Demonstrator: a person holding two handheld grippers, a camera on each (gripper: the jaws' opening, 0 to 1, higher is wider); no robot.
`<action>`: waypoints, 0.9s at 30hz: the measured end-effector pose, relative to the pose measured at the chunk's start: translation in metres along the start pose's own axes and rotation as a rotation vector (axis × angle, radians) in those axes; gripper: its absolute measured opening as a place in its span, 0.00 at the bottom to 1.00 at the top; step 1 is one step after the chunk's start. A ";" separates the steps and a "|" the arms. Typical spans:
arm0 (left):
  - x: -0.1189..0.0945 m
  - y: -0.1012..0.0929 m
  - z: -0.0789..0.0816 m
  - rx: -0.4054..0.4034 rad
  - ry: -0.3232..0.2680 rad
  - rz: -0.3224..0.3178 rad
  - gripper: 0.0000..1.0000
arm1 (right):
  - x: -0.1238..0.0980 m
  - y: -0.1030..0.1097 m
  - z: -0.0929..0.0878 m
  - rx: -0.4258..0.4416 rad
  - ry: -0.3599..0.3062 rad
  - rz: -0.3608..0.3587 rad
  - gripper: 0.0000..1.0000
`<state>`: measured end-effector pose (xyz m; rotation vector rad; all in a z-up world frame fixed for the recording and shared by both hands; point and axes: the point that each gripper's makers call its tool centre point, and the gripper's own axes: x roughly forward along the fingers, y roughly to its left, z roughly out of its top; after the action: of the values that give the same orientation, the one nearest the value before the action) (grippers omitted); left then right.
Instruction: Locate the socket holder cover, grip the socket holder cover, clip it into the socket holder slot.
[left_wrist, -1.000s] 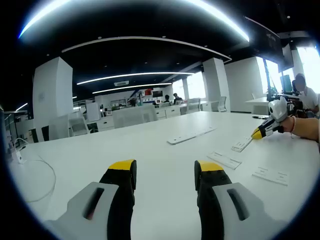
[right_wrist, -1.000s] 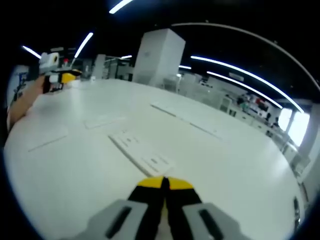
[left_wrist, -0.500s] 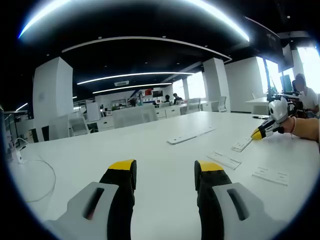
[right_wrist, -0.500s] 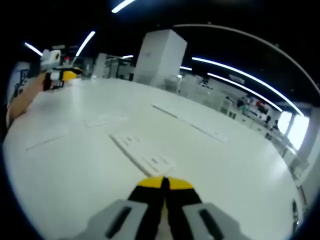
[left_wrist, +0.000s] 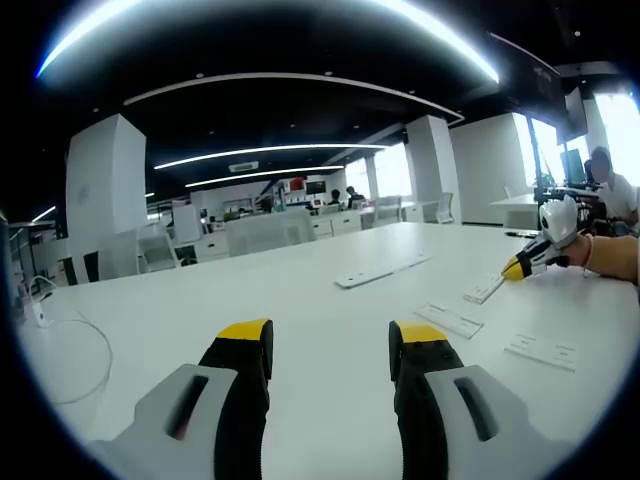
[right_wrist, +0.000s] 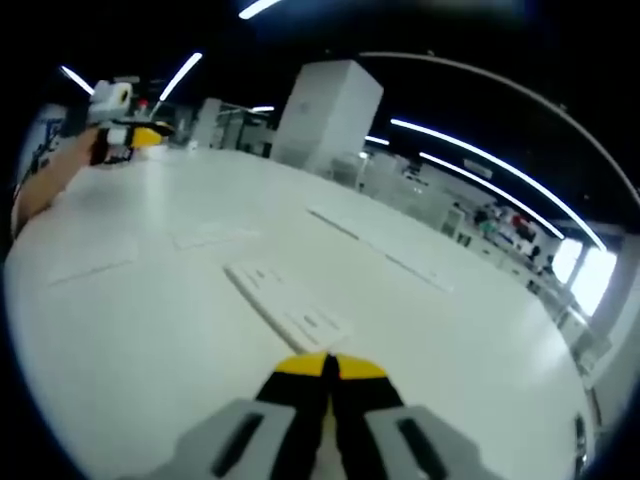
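Observation:
My left gripper (left_wrist: 331, 345) is open low over the white table (left_wrist: 300, 300), with nothing between its yellow-tipped jaws. A long white rail (left_wrist: 382, 270) lies farther off, and small flat white covers (left_wrist: 448, 320) lie to its right. In the left gripper view, my right gripper (left_wrist: 524, 264) comes in at the right, over another flat piece (left_wrist: 483, 290). In its own view the right gripper (right_wrist: 325, 368) is shut, apparently on nothing. A flat white cover strip (right_wrist: 285, 305) lies on the table just beyond its tips. The left gripper (right_wrist: 130, 135) is at the upper left.
Two more flat white pieces (right_wrist: 210, 237) (right_wrist: 90, 270) and a long thin rail (right_wrist: 380, 250) lie on the table. Another plate (left_wrist: 540, 350) sits near the right edge. A white cable (left_wrist: 60, 340) loops at the left. A person (left_wrist: 610, 185) sits at a far desk.
The right gripper view has shifted slightly, so that camera moved a little. The left gripper view is unchanged, and both grippers keep their state.

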<state>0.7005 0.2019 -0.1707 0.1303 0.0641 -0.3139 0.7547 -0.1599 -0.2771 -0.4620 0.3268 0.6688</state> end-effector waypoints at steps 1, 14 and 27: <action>0.000 0.000 0.000 0.000 0.000 0.000 0.47 | 0.000 0.000 0.000 0.000 -0.001 0.001 0.04; 0.000 0.000 0.000 -0.001 0.001 -0.001 0.47 | 0.001 0.000 0.001 -0.041 -0.008 -0.012 0.04; -0.001 0.003 0.005 -0.001 -0.014 0.004 0.47 | 0.006 -0.004 0.002 0.049 -0.032 -0.027 0.04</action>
<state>0.7007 0.2047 -0.1658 0.1274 0.0500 -0.3103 0.7627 -0.1585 -0.2766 -0.4076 0.3054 0.6397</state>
